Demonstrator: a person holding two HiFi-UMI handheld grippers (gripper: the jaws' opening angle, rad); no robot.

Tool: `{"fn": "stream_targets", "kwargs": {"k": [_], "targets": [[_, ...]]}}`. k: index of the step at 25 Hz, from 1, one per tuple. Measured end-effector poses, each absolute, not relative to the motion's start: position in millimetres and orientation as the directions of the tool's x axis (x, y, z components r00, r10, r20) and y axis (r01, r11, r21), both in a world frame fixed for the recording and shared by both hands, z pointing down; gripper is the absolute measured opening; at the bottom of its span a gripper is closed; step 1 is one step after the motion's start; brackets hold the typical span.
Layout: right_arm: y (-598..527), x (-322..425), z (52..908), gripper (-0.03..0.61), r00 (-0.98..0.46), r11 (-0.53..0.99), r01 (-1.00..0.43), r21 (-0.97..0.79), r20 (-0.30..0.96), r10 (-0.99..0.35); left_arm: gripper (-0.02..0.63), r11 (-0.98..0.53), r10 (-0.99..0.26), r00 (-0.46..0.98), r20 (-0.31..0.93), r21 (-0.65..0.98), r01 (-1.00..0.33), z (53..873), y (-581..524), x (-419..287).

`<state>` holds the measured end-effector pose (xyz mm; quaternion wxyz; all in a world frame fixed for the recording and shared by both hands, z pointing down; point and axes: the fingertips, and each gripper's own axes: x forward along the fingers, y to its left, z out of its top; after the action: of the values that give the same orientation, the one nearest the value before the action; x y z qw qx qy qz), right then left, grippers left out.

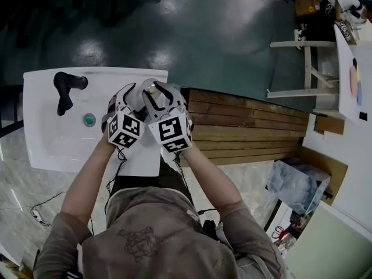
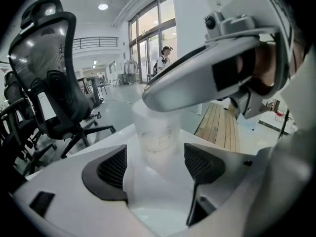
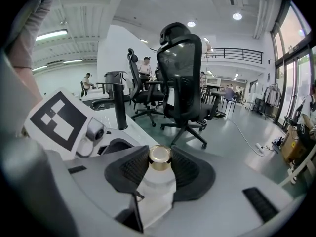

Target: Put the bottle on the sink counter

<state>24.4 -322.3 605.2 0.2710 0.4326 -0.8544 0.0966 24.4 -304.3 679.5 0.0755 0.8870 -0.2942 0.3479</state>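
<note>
Bottle (image 3: 157, 184) — translucent white, upright, gold cap (image 3: 159, 155)

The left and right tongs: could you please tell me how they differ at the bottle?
The right tongs are clamped on the gold cap of the bottle; the left tongs stand open, pads clear of its body. The right tongs grip high, while the left tongs frame it lower down. Both face the same bottle.

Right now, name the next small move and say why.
Probably lower the bottle straight down onto the sink counter. The right hand-held gripper is clamped at its gold cap, the left hand-held gripper stands open by its body, and it is over the counter's corner. Whether its base touches is unclear.
</note>
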Motion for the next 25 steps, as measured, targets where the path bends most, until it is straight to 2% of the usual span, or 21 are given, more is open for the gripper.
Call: {"fn": "stream_targets", "kwargs": {"k": [14,19,25], "targets": [[-330.7,22.9,605.4,0.146,-0.464,0.570,-0.818,0.068,0.506,-0.727,0.339,-0.781,-0.446,0.587,0.675,0.027,-0.624,679.6,-264.4,-20.8],[-332.0,29.4,602.1,0.191,-0.455,0.532,-0.847,0.013,0.501,-0.736,0.339,-0.782,-0.454,0.589,0.669,0.017,-0.623,674.5,-264.5,-21.5],[-330.7,36.9,581.9,0.196,-0.452,0.510,-0.860,-0.005,0.473,-0.756,0.339,-0.810,-0.435,0.637,0.637,0.033,-0.586,656.6,-262.7,-13.3]]}}
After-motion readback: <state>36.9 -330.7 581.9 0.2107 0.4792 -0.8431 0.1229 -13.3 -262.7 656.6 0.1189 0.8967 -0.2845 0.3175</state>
